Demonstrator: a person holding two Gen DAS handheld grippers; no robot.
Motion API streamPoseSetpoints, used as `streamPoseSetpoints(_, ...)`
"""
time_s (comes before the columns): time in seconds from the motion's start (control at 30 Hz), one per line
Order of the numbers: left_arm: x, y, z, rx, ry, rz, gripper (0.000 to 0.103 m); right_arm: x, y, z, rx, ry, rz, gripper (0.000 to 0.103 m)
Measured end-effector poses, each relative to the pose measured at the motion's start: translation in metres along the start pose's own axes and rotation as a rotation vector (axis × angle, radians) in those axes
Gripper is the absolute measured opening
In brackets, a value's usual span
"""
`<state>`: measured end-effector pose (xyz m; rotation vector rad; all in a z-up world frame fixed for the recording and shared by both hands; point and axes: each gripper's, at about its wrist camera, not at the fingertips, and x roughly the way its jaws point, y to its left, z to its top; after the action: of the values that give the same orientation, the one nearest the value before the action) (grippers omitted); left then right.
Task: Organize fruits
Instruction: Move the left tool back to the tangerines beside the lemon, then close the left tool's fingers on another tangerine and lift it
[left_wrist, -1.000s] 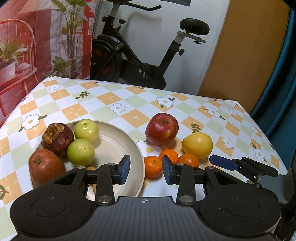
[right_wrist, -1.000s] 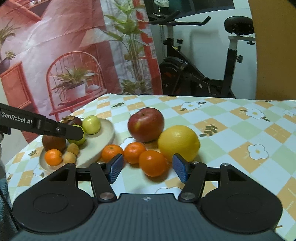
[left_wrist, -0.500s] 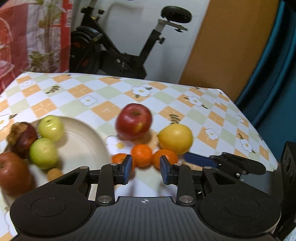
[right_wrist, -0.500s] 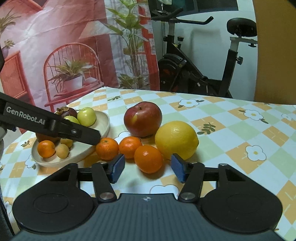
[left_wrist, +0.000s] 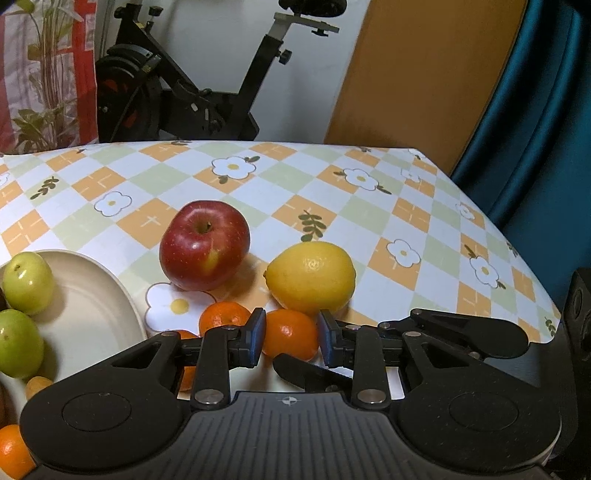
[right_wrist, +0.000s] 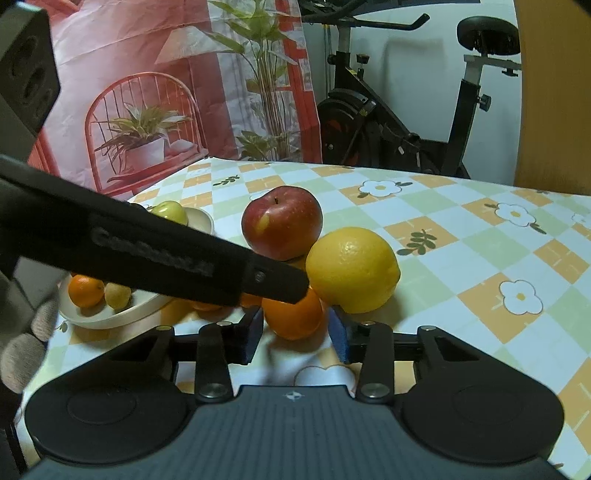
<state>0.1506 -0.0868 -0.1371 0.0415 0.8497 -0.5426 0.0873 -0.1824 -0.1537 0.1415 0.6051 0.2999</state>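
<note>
A: Item: loose fruit by the plate (left_wrist: 122, 295). Why are both tools set there?

B: One mandarin (left_wrist: 290, 334) is bracketed by the left gripper (left_wrist: 290, 338) and right gripper (right_wrist: 297, 334) at once; both sets of jaws are closing, contact not confirmed. Transfer to the plate is presumed.

A: Count?

B: Off-plate: one red apple (left_wrist: 203, 245), one lemon (left_wrist: 310, 277), three mandarins. Plated: two green fruits (left_wrist: 27, 277) counted; others partly hidden.

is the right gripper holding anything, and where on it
Nothing yet: the right gripper is closing its jaws either side of the small round orange tangerine, pads not touching.
</note>
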Motion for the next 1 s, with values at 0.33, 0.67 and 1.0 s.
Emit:
streamPoseSetpoints(0.33, -0.006, -0.005, -0.007, 0.02, 0.048, -0.02, 0.032, 0.0, 0.001, -0.001, 0.004, 0.016, 0.016, 0.041)
streamPoseSetpoints(0.67, -0.013, -0.001, -0.003, 0.005, 0.014, -0.014, 0.032, 0.002, 0.001, -0.002, -0.003, 0.026, 0.021, 0.04)
streamPoseSetpoints(1.0, 0.005, -0.002, 0.011, 0.02, 0.027, 0.013, 0.026, 0.0, 0.001, -0.003, 0.008, 0.025, 0.024, 0.037)
